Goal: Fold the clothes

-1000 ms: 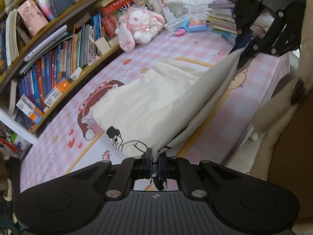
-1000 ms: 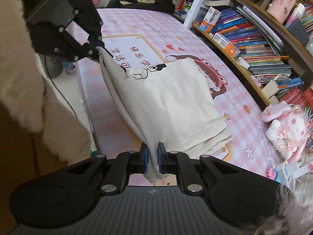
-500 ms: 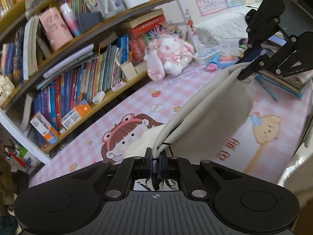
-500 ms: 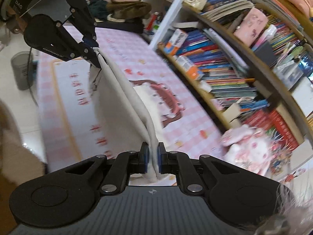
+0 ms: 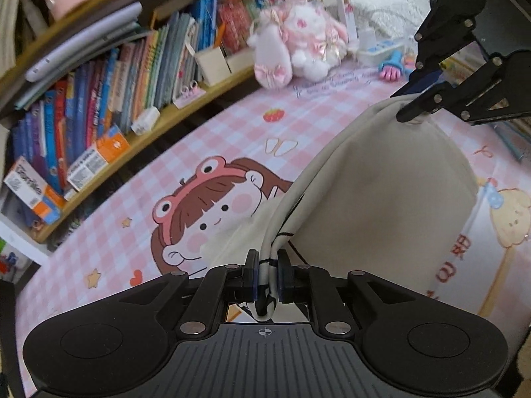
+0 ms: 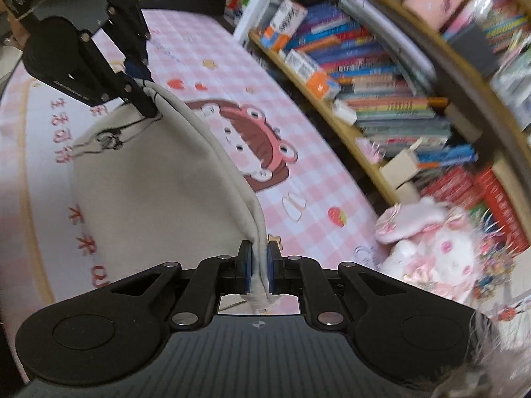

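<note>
A cream garment (image 5: 381,199) with a black line drawing lies on the pink checked table cover (image 5: 205,152), its near edge lifted and stretched between both grippers. My left gripper (image 5: 267,258) has that bunched edge between its jaws. The jaws are opening, and thin gaps show beside the cloth. My right gripper (image 6: 258,252) is shut on the other end of the edge, the fabric (image 6: 149,192) squeezed between its blue pads. In the left wrist view the right gripper (image 5: 403,106) sits at the top right. The right wrist view has the left gripper (image 6: 146,99) at its top left.
A curved wooden bookshelf (image 5: 109,106) packed with books and boxes runs along the table's far side. A pink and white plush rabbit (image 5: 298,43) sits at its end, with a small toy (image 5: 391,69) beside it. The cover shows a cartoon girl in a frog hat (image 6: 259,146).
Both grippers have carried the lifted edge of the garment across the table toward the bookshelf. The left jaws now stand slightly wider around the cloth.
</note>
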Demonstrator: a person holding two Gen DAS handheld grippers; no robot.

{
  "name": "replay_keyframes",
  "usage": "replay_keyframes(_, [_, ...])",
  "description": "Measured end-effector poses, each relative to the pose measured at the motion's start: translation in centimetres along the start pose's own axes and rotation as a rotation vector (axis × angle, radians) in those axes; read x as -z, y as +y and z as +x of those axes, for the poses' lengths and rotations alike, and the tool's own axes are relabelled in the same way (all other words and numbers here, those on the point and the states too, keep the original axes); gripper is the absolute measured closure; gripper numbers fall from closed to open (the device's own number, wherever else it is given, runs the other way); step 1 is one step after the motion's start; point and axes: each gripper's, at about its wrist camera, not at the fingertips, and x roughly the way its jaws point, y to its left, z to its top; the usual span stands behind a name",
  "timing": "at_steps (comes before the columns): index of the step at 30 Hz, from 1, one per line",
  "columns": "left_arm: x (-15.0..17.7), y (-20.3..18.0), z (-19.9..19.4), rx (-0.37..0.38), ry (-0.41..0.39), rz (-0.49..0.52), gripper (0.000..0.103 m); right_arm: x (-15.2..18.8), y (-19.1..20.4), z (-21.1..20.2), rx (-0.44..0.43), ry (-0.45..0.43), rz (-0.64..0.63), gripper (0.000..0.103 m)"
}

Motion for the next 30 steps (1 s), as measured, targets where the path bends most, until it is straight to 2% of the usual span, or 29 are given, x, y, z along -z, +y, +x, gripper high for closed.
replay_keyframes(2, [0.0, 0.2, 1.1, -0.009, 0.018, 0.009, 0.083, 0.1, -0.3, 1.7, -0.007, 0.024, 0.013, 0.094])
replay_keyframes(4, [0.1, 0.5, 2.2, -0.036, 0.036, 0.028, 0.07, 0.2, -0.4, 3.3, -0.008, 0.045, 0.022, 0.093])
replay_keyframes(6, [0.3, 1.0, 2.9, -0.069, 0.05, 0.05, 0.048, 0.5, -0.4, 4.8, -0.003, 0.066, 0.031, 0.091])
replay_keyframes(8, [0.7, 1.8, 3.1, -0.08, 0.049, 0.057, 0.036, 0.7, -0.6, 5.8, -0.001, 0.076, 0.043, 0.089])
replay_keyframes(10, [1.2, 3.0, 3.0, -0.084, 0.042, 0.035, 0.029, 0.9, -0.9, 6.4, 0.01, 0.078, 0.063, 0.084])
replay_keyframes(11, [1.5, 3.6, 2.9, -0.089, 0.04, 0.02, 0.026, 1.1, -1.1, 6.6, 0.029, 0.077, 0.075, 0.077])
replay_keyframes(13, [2.1, 4.8, 2.7, -0.12, 0.042, -0.012, 0.026, 1.4, -1.5, 6.9, 0.06, 0.073, 0.113, 0.073])
replay_keyframes(16, [3.3, 6.3, 1.5, -0.165, 0.009, -0.118, 0.027, 2.2, -2.7, 7.0, 0.089, 0.062, 0.226, 0.073])
replay_keyframes(17, [3.8, 7.0, 0.9, -0.14, -0.022, -0.194, 0.027, 2.4, -3.2, 6.8, 0.099, 0.055, 0.275, 0.073])
replay_keyframes(19, [5.2, 8.4, -0.1, -0.005, -0.098, -0.388, 0.027, 3.1, -3.8, 5.5, 0.119, 0.032, 0.407, 0.074])
replay_keyframes(22, [7.7, 9.3, 0.0, 0.182, -0.188, -0.666, 0.035, 4.4, -4.5, 3.5, 0.059, -0.012, 0.64, 0.074])
replay_keyframes(23, [8.2, 9.2, 0.6, 0.215, -0.186, -0.722, 0.049, 4.9, -4.6, 2.9, 0.015, -0.028, 0.722, 0.076])
replay_keyframes(24, [8.5, 8.9, 1.2, 0.241, -0.17, -0.755, 0.065, 5.4, -4.5, 2.5, -0.02, -0.037, 0.786, 0.078])
replay_keyframes(25, [8.7, 8.6, 2.0, 0.257, -0.148, -0.774, 0.069, 5.7, -4.3, 2.6, -0.032, -0.028, 0.824, 0.083])
replay_keyframes(28, [8.5, 7.1, 3.9, 0.287, -0.086, -0.76, 0.073, 6.5, -4.0, 3.7, -0.024, 0.029, 0.91, 0.093])
replay_keyframes(30, [8.4, 6.9, 3.5, 0.313, -0.105, -0.763, 0.094, 7.3, -4.0, 4.8, -0.02, 0.061, 0.977, 0.095])
